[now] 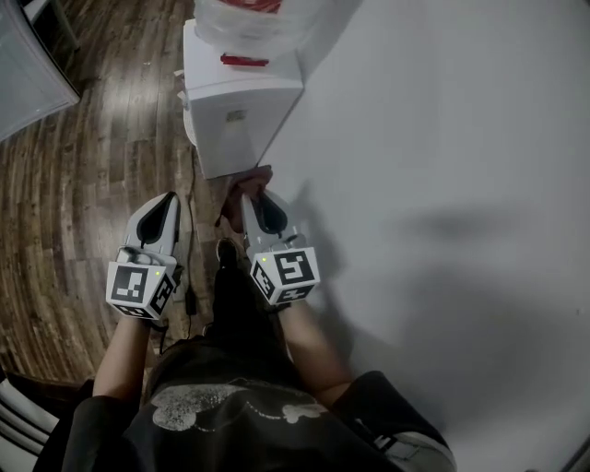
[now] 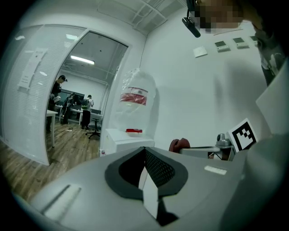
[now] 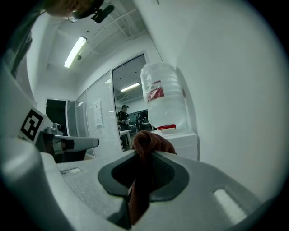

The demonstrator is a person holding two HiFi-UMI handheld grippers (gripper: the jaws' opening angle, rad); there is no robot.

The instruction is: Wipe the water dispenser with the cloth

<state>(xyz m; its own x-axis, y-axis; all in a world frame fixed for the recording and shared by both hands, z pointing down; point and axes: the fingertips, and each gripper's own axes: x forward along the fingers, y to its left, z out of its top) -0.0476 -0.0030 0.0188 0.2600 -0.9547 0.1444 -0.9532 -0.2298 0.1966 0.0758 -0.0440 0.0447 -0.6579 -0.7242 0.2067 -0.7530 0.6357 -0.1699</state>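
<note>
Pinching a reddish cloth, the right tongs face the dispenser; the left tongs are pressed together, empty.

Seen from the head view, the water bottle atop the water dispenser is cropped by the frame's upper edge. The dispenser's front and base fall out of sight below its top. Most of the cloth is concealed behind the right hand-held gripper, with only a rust-coloured fold showing past its tip. In the right gripper view, the cloth's lower end vanishes into the dark gap between the jaws. In the left gripper view, the left hand-held gripper blocks the dispenser's lower body. The people beyond the doorway are too small to make out.
</note>
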